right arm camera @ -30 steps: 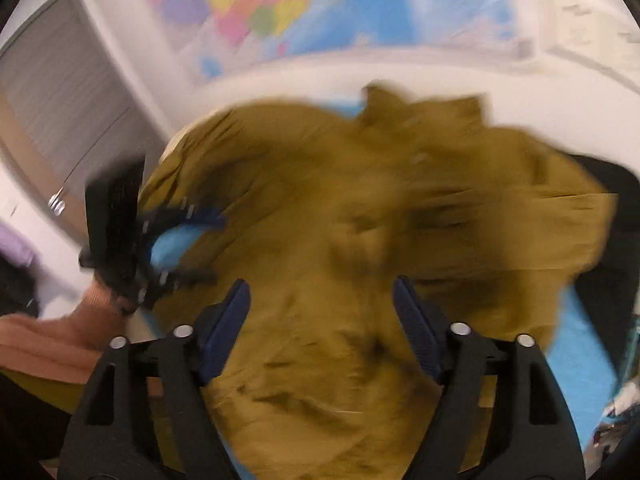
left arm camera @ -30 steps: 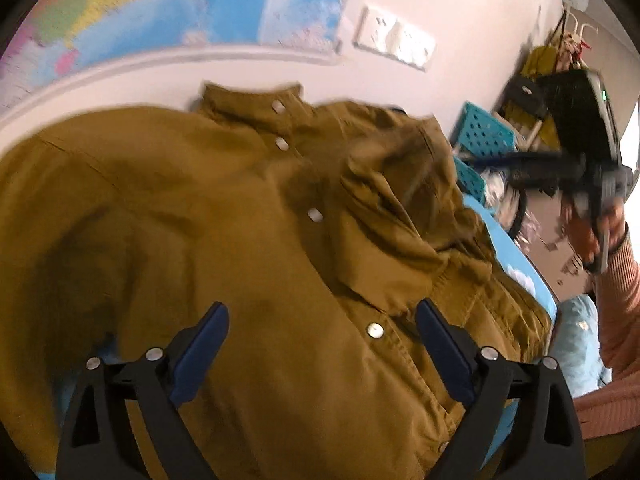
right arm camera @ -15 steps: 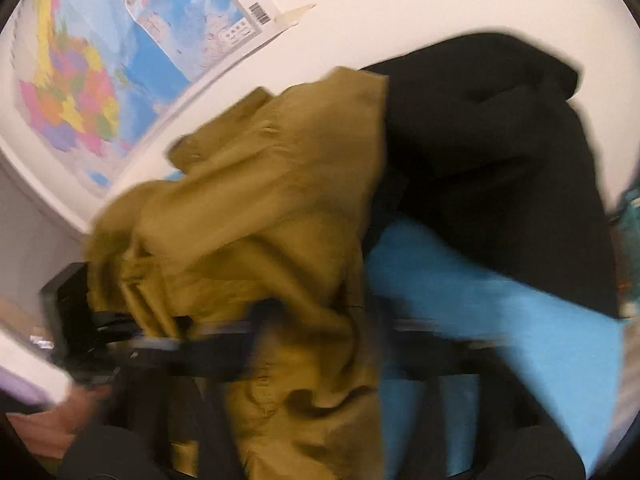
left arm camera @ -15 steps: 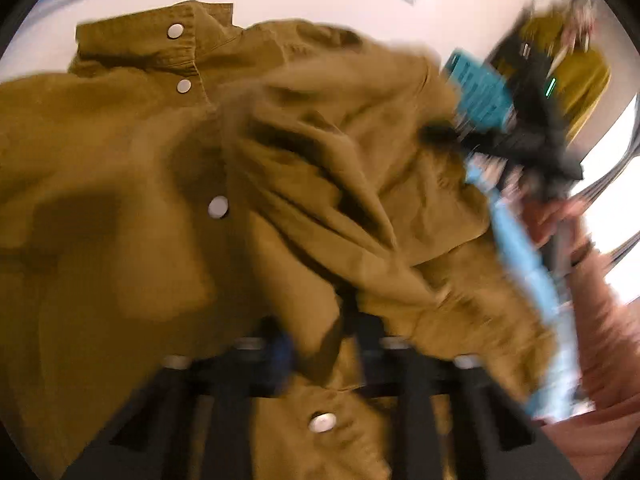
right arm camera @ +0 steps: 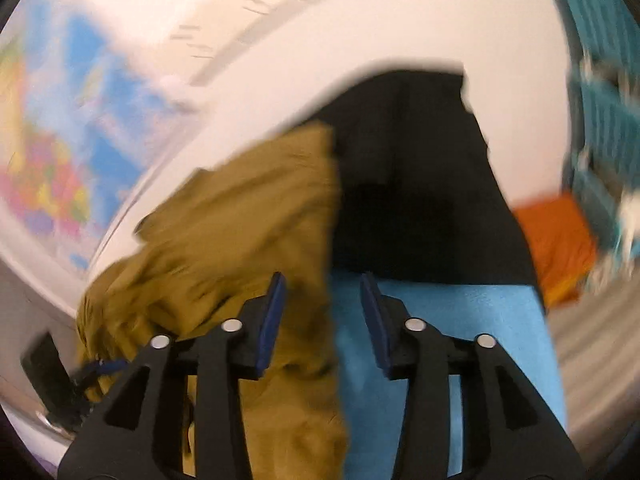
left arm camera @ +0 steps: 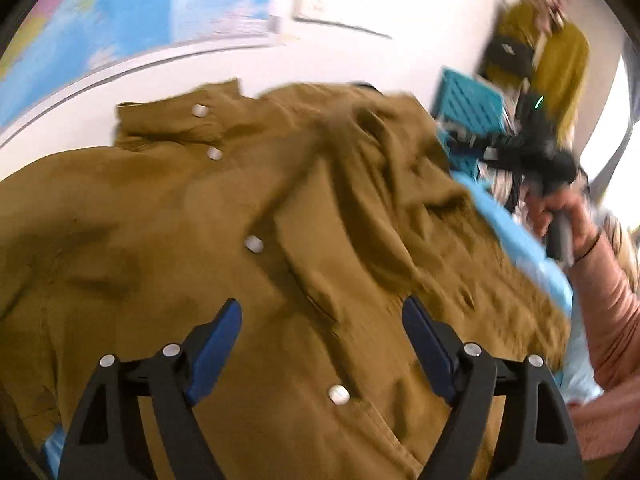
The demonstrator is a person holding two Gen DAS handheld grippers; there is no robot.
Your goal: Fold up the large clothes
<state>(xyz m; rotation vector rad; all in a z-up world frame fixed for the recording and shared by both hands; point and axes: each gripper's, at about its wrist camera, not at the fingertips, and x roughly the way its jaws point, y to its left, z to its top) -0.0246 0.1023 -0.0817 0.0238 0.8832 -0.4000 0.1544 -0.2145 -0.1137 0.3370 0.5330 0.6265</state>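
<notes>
An olive-brown shirt [left arm camera: 248, 248] is spread, buttoned front up, over a light blue surface [right arm camera: 448, 320], its collar [left arm camera: 180, 120] toward the white wall. One side of the shirt is seen thrown back across the front in loose folds. The left hand-held gripper [left arm camera: 322, 344] is held above the lower front of the shirt; its jaws have just been opening and stand wide apart, with nothing gripped between them. The right hand-held gripper [right arm camera: 323, 320] is poised at the shirt's side edge; its jaws have likewise just been opening and stand partly apart, with that edge running between them unclamped. A black garment [right arm camera: 420, 184] lies on the surface beyond the shirt's side, touching it. A map [left arm camera: 140, 12] is hung on the wall behind the collar.
</notes>
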